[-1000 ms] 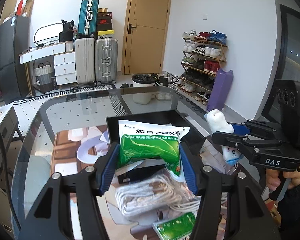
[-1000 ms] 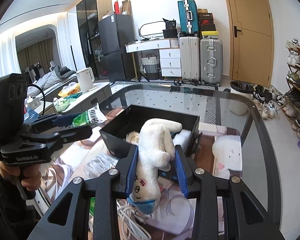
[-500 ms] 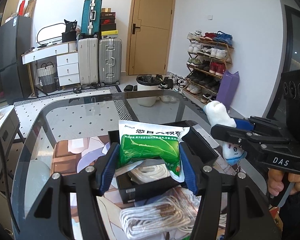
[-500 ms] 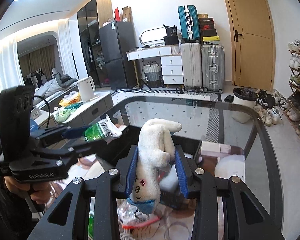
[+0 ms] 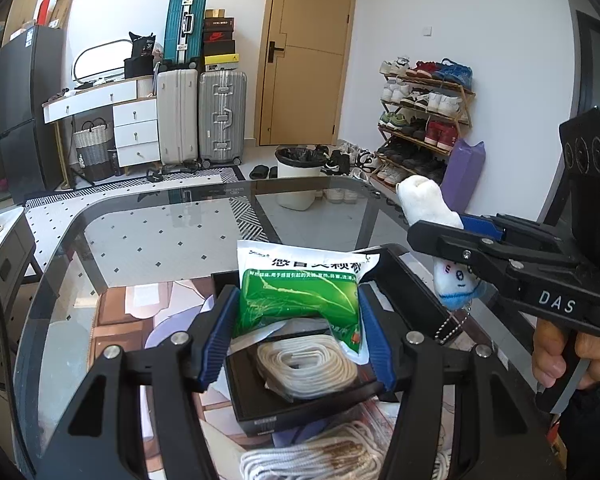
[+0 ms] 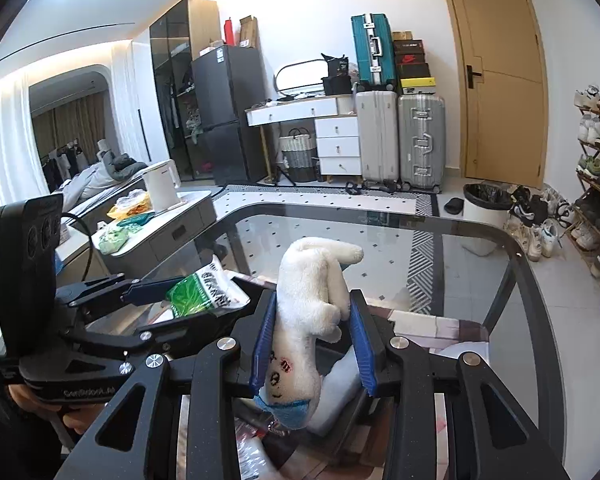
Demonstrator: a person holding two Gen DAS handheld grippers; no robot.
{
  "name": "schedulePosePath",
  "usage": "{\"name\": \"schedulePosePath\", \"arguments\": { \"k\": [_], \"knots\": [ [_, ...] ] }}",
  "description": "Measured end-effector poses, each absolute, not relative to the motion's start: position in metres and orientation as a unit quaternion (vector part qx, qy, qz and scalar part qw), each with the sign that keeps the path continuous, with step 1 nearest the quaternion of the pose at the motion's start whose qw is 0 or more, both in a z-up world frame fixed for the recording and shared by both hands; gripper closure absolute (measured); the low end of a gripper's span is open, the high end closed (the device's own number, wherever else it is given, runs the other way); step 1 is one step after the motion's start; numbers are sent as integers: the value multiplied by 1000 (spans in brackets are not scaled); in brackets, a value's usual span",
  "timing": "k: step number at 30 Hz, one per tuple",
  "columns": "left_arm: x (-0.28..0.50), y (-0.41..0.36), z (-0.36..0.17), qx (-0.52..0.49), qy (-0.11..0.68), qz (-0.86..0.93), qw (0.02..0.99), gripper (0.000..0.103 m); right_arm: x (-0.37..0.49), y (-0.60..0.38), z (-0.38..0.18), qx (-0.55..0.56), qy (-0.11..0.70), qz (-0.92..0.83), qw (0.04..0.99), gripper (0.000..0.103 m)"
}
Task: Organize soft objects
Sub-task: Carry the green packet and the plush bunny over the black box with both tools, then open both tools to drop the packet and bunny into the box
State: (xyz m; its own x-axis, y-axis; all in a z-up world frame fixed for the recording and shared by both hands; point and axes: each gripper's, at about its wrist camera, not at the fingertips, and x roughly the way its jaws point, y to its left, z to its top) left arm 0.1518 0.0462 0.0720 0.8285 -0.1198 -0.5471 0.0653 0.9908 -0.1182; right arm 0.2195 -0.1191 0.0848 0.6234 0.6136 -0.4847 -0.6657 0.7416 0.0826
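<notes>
My left gripper (image 5: 298, 320) is shut on a green and white packet (image 5: 300, 292) and holds it over an open black box (image 5: 416, 304) on the glass table (image 5: 148, 232). A coil of white rope (image 5: 308, 366) lies in the box. My right gripper (image 6: 314, 340) is shut on a white plush toy (image 6: 312, 312) with a blue cap, held head down over the same box. The toy also shows in the left wrist view (image 5: 432, 208), and the packet in the right wrist view (image 6: 204, 286).
More white rope (image 5: 320, 458) lies on the table in front of the box. A white soft item (image 6: 340, 384) sits in the box under the toy. Beyond the table stand suitcases (image 5: 202, 116), a bin (image 5: 298, 172) and a shoe rack (image 5: 424, 112).
Both grippers have moved forward over the black box, each still holding its object. The box and the rope inside it now lie directly beneath the left gripper.
</notes>
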Motion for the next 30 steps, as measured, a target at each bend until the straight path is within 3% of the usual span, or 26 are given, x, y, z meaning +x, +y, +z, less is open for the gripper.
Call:
{"name": "schedulePosePath", "arguments": {
  "k": [24, 30],
  "knots": [
    [162, 29, 41, -13, 323, -46, 945, 44, 234, -103, 31, -105, 296, 347, 884, 67],
    [161, 26, 42, -13, 332, -57, 941, 36, 228, -102, 31, -115, 290, 353, 882, 61]
  ]
}}
